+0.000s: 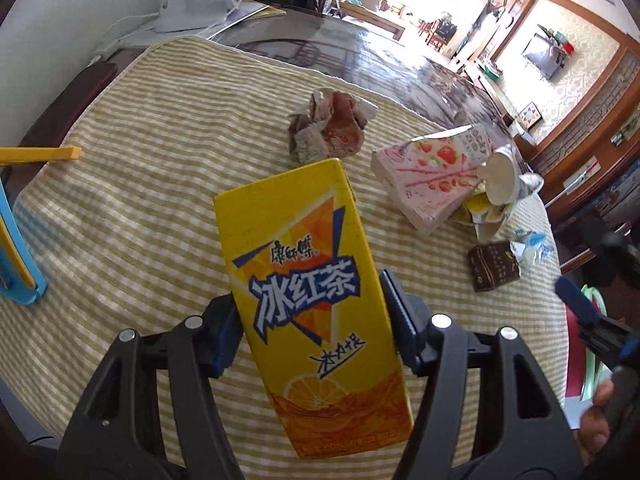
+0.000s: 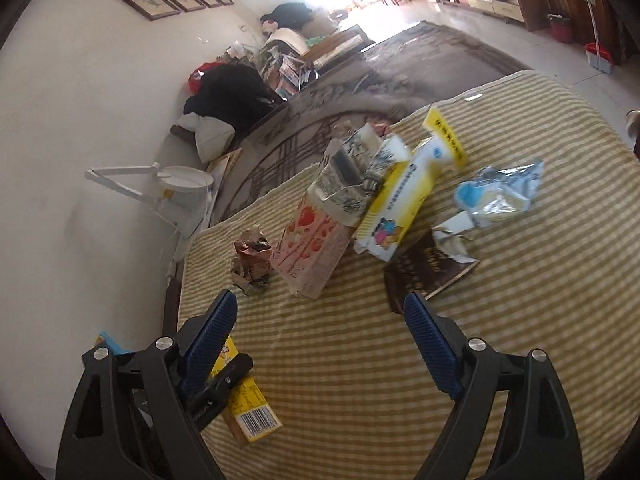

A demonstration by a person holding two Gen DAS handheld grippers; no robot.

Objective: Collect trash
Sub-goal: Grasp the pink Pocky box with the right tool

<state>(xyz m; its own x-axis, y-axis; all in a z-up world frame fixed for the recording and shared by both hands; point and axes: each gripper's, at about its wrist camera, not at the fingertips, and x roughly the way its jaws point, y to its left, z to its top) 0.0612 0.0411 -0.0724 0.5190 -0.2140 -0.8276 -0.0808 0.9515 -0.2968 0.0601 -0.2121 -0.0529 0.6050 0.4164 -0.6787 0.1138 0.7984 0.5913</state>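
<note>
On the striped cloth [image 1: 140, 200], working left to right, the left gripper [image 1: 310, 322] is clamped on a yellow tea carton [image 1: 304, 292], its 2 blue pads pressed to the long side walls at about mid-height, the carton's base toward the camera. No bin is in view, so I cannot tell where the carton should go. To carry it well, I judge the squeeze should stay even and light: the thin card could buckle or slip if pinched harder or swung fast.

Past it lies a crumpled brown wrapper [image 1: 328, 124], then a pink strawberry box [image 1: 424, 172], torn open at its top, touching a white paper cup [image 1: 500, 176]. Just beside those are a dark brown packet [image 1: 494, 266] and a scrap of pale blue plastic [image 1: 530, 244].

The right gripper [image 2: 320, 332] hangs with its jaws wide and nothing between them, aimed at bare cloth short of the pile.
</note>
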